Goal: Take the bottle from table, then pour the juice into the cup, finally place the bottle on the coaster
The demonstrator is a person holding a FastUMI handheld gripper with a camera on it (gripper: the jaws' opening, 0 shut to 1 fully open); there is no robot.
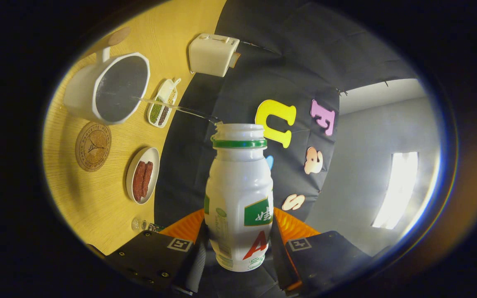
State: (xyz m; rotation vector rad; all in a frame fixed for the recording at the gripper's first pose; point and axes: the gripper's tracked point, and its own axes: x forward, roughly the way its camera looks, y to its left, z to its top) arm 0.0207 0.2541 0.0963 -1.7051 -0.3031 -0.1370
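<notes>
The gripper [238, 244] is clamping its 2 fingers on the lower body of the white juice bottle [239, 194], tipping it so a thin stream is arcing from its open mouth into the white cup [108, 87], beside the cork coaster [93, 146].

Wooden table [93, 207] carries cup [106, 89], coaster [93, 146], toaster [213, 54], 2 dishes.

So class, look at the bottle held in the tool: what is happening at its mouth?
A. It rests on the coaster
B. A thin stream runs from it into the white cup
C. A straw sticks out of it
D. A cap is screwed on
B: a thin clear stream arcs from the open mouth of the bottle, which the tool grips, into the white cup.
</notes>
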